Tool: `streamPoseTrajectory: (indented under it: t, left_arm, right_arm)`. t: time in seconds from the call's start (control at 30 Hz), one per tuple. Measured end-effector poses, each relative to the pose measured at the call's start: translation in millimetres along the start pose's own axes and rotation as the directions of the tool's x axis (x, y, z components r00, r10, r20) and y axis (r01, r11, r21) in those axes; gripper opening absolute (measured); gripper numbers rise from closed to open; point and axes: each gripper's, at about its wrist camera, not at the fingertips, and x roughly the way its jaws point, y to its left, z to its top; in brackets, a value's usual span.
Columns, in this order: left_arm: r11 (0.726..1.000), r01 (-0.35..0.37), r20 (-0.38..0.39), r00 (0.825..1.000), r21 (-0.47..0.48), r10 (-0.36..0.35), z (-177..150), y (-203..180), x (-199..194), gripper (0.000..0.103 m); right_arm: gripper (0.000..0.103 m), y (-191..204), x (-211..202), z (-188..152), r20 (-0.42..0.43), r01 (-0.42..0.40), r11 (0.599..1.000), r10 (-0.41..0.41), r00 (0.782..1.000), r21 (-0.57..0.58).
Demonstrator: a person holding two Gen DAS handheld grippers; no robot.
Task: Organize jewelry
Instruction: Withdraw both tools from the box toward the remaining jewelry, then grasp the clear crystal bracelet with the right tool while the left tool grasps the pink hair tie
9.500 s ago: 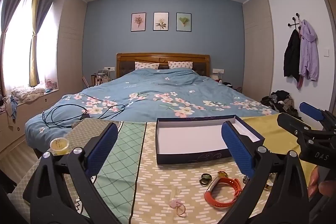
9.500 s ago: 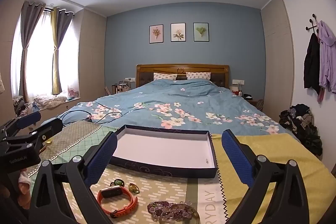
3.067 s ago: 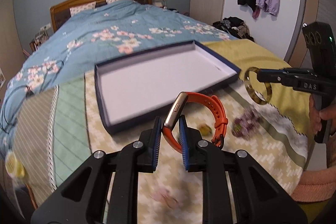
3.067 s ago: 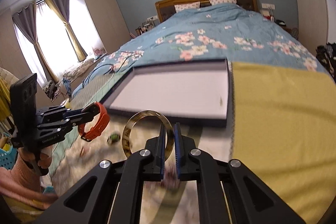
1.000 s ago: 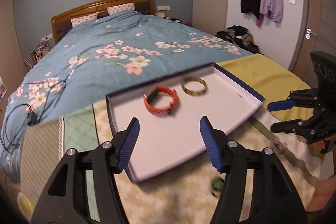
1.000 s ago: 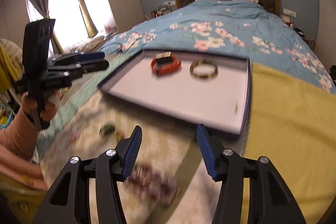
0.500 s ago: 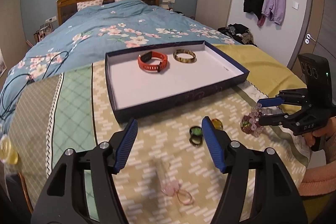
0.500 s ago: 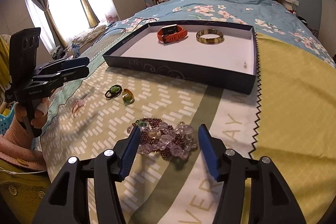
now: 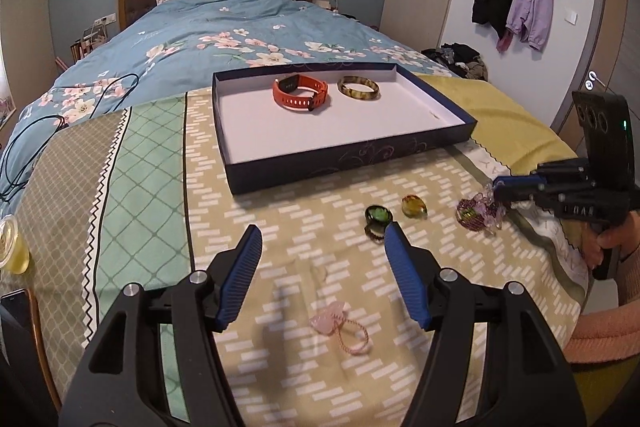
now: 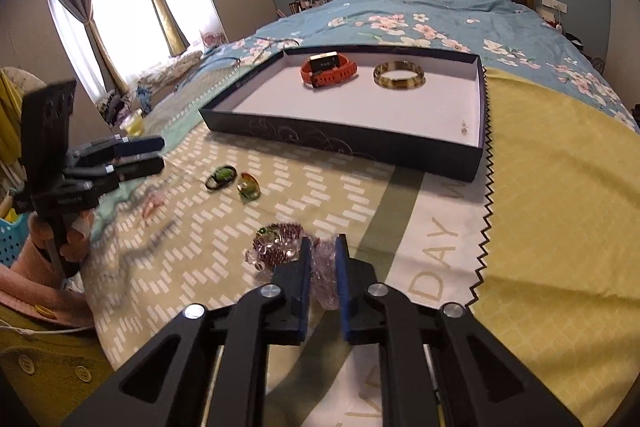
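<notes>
Beaded bracelets point(image 10: 280, 247) on the tabletop point(image 10: 540, 227) sit pinched in the right claw point(image 10: 321, 247), while the left claw point(image 9: 322, 237) hovers spread wide, gripping nothing.

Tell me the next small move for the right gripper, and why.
Probably lift straight up. The right gripper has its fingers closed around the beaded bracelets, which lie on the cloth, while the box ahead holds only the orange band and bangle.
</notes>
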Motion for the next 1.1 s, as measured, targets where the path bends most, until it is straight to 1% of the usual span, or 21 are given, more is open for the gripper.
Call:
streamPoseTrajectory:
  t: [0.23,0.37,0.47,0.5,0.57,0.63,0.73,0.8,0.87,0.9,0.93,1.1]
  left_arm:
    - [0.999,0.041,-0.037,0.999,0.035,-0.04,-14.7,-6.8,-7.9,0.063]
    - [0.997,0.055,-0.058,0.997,0.057,-0.052,-25.0,-14.3,-9.3,0.062]
    - [0.997,0.05,-0.083,0.996,0.063,-0.044,-29.9,-18.4,-6.4,0.057]
    - [0.997,0.048,-0.09,0.995,0.06,-0.042,-31.1,-18.4,-5.0,0.053]
    - [0.998,0.043,-0.106,0.994,0.041,-0.039,-32.6,-16.0,-1.6,0.05]
    - [0.999,0.027,-0.125,0.992,0.018,-0.024,-33.2,-12.1,2.5,0.045]
    - [1.0,0.016,-0.132,0.991,-0.002,-0.016,-32.5,-7.6,4.5,0.04]
    - [1.0,0.004,-0.136,0.991,-0.001,-0.005,-31.6,-6.6,5.1,0.03]
    - [1.0,-0.001,-0.135,0.991,-0.001,0.001,-31.3,-5.3,4.7,0.025]
    - [1.0,-0.002,-0.135,0.991,-0.003,0.001,-31.0,-4.9,4.4,0.02]
    - [1.0,-0.002,-0.135,0.991,-0.004,0.001,-31.3,-4.6,4.6,0.019]
    - [1.0,0.006,-0.118,0.993,-0.005,-0.007,-28.6,-5.6,2.6,0.018]
  right_arm:
    - [0.01,6.7,-13.3,11.6,0.057,-0.036,0.999,0.035,0.998,0.009]
    - [0.01,13.1,-21.0,18.7,0.098,-0.059,0.998,0.058,0.994,0.008]
    - [0.01,16.9,-24.8,24.5,0.122,-0.066,0.998,0.065,0.99,0.006]
    - [0.01,17.9,-25.6,25.9,0.127,-0.066,0.998,0.065,0.99,0.005]
    - [0.01,19.9,-26.9,29.3,0.139,-0.07,0.998,0.069,0.988,0.002]
    - [0.01,21.7,-27.3,31.8,0.147,-0.069,0.998,0.069,0.987,-0.001]
    - [0.01,23.3,-26.2,34.5,0.155,-0.066,0.998,0.066,0.986,-0.003]
    - [0.01,23.2,-24.8,36.3,0.158,-0.071,0.997,0.07,0.985,0.0]
    - [0.01,23.4,-24.5,36.8,0.162,-0.071,0.997,0.07,0.984,0.001]
    - [0.01,23.0,-24.7,37.4,0.164,-0.074,0.997,0.073,0.984,0.003]
    - [0.01,22.9,-24.6,38.0,0.166,-0.075,0.997,0.073,0.983,0.005]
    - [0.01,23.6,-24.8,41.3,0.178,-0.077,0.997,0.074,0.981,0.005]
